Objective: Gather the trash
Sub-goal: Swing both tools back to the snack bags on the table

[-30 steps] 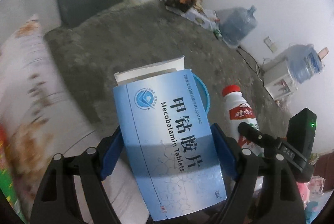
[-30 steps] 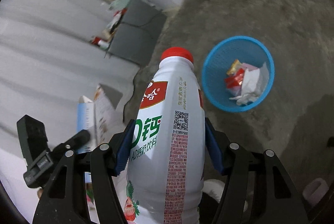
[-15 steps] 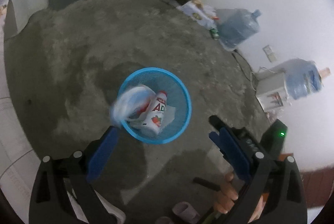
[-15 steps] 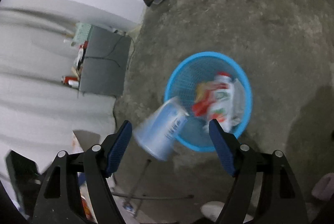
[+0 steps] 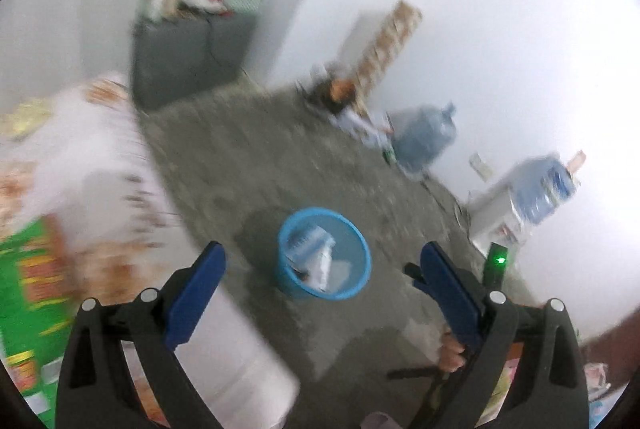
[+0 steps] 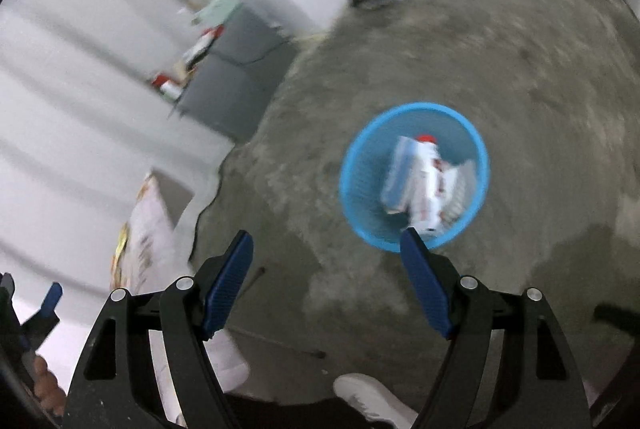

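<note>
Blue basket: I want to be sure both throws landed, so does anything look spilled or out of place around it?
Nothing stands out. The blue basket stands upright on the floor, with the white bottle and the blue box lying inside it. No trash shows on the concrete right beside it.

Blue plastic mesh basket (image 6: 414,117), rough matt concrete floor (image 6: 520,69), glossy plastic bottle (image 6: 428,185)

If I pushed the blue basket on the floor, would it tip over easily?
Probably fairly easily. The blue basket looks like thin plastic mesh, so likely light. It narrows toward its base in the left view, which makes tipping likelier. The bottle and medicine box inside add a little weight, so it might slide first on the rough floor.
</note>
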`<state>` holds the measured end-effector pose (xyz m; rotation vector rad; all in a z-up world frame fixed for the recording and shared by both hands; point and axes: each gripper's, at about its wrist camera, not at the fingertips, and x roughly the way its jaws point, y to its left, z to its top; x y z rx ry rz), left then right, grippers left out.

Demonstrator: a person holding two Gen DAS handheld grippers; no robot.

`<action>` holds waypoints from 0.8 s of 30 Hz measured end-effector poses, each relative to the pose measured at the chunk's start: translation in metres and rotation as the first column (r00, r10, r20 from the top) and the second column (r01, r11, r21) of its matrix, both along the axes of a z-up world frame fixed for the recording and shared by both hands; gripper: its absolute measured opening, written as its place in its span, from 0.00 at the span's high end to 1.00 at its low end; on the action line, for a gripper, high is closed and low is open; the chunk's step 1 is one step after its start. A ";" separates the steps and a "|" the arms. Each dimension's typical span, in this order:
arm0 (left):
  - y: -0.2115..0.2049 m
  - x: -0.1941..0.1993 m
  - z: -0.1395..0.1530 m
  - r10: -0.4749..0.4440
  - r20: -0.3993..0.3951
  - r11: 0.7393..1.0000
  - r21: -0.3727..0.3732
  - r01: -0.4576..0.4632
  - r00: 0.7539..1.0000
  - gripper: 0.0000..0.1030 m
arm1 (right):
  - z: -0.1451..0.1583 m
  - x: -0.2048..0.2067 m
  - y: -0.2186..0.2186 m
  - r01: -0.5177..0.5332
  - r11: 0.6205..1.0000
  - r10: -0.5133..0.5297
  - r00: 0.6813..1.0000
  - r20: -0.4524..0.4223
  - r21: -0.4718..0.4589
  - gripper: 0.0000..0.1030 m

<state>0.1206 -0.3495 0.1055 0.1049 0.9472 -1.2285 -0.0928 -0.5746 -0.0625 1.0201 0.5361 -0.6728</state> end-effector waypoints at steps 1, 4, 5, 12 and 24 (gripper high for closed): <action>0.026 0.008 0.006 0.042 0.023 0.999 -0.019 -0.042 0.999 0.06 | 0.007 0.006 0.005 -0.032 0.999 0.033 0.999 0.008 -0.016 0.29; 0.100 0.029 0.016 0.201 0.079 0.979 -0.063 -0.196 0.976 0.06 | 0.028 0.032 0.025 -0.141 0.988 0.142 0.990 0.020 -0.064 0.29; 0.127 0.034 0.016 0.261 0.089 0.964 -0.072 -0.255 0.961 0.06 | 0.036 0.045 0.034 -0.192 0.978 0.194 0.981 0.020 -0.079 0.29; 0.253 0.050 -0.024 0.517 0.021 0.856 -0.047 -0.515 0.856 0.06 | 0.060 0.119 0.092 -0.441 0.893 0.444 0.896 0.014 -0.093 0.29; 0.305 0.049 -0.106 0.590 -0.167 0.803 0.021 -0.595 0.790 0.06 | 0.044 0.238 0.174 -0.686 0.716 0.678 0.727 0.104 0.128 0.29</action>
